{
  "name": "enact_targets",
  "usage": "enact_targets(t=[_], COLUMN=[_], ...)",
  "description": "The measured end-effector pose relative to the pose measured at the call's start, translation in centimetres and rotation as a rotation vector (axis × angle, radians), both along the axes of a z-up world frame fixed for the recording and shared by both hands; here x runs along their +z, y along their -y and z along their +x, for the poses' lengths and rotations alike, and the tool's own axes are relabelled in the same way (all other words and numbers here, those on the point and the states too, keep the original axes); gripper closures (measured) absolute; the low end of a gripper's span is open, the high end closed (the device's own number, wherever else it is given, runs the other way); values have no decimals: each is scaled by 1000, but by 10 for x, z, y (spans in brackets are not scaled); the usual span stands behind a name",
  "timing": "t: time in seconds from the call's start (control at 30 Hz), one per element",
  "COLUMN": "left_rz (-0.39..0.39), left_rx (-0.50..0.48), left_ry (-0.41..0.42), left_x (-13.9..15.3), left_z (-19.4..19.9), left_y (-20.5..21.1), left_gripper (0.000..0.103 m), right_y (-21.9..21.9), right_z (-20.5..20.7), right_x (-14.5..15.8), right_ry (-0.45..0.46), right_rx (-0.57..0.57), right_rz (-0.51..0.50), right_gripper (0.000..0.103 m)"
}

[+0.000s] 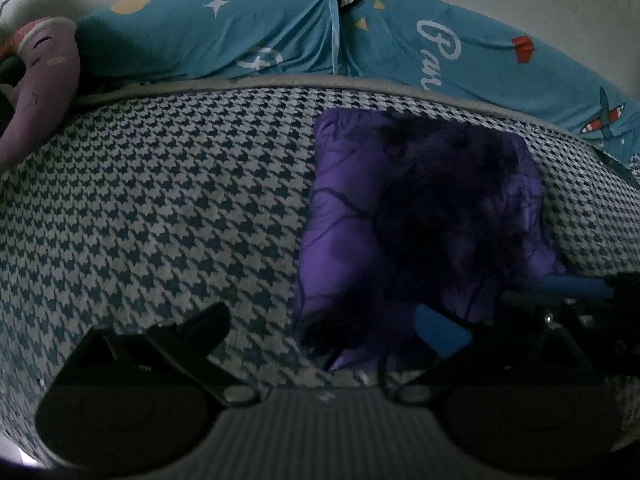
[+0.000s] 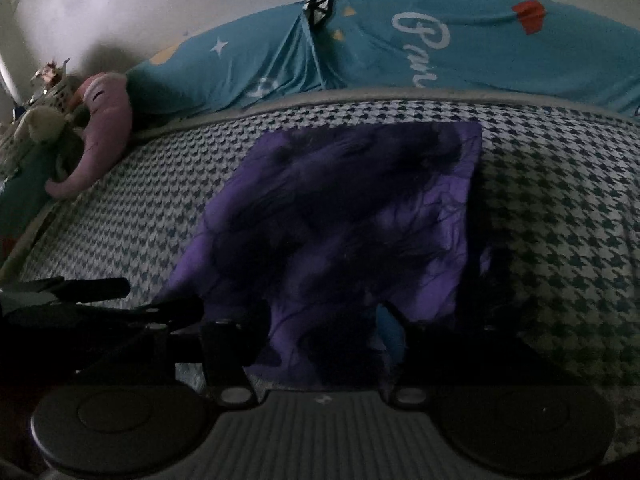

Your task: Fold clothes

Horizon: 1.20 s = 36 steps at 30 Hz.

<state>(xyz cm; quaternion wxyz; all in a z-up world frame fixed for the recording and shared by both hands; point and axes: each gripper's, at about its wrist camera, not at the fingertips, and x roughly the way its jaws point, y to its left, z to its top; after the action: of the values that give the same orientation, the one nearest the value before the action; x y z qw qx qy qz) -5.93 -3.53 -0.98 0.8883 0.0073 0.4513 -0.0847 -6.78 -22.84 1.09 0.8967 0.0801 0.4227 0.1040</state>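
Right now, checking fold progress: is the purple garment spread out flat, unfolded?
No: the purple garment lies as a compact folded rectangle on the houndstooth mattress.

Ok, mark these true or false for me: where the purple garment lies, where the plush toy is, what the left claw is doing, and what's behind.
1. The purple garment lies on the houndstooth cover. True.
2. The plush toy sits on the garment. False: it lies apart, at the cover's far left edge.
3. The left claw grips the garment. False: it is open, holding nothing.
4. Blue printed fabric lies beyond the garment, against the wall. True.
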Motion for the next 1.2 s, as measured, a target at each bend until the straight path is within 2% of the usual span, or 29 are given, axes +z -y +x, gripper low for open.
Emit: enact_targets(t=[0.17, 0.57, 1.0, 1.2], left_rz=[16, 75, 42, -11], left_rx=[-10, -72, -78, -60], left_ry=[-3, 8, -7, 19], left_x=[1, -1, -5, -2], left_z=[8, 35, 55, 64], left_y=[6, 23, 25, 5], left_gripper=[0, 0, 0, 0], right_y=[9, 33, 75, 95], right_z=[7, 18, 27, 28], right_x=[2, 1, 4, 1], right_ry=[19, 26, 36, 20], right_rx=[-21, -85, -180, -204], right_rz=[15, 24, 56, 89], right_gripper=[38, 38, 37, 36])
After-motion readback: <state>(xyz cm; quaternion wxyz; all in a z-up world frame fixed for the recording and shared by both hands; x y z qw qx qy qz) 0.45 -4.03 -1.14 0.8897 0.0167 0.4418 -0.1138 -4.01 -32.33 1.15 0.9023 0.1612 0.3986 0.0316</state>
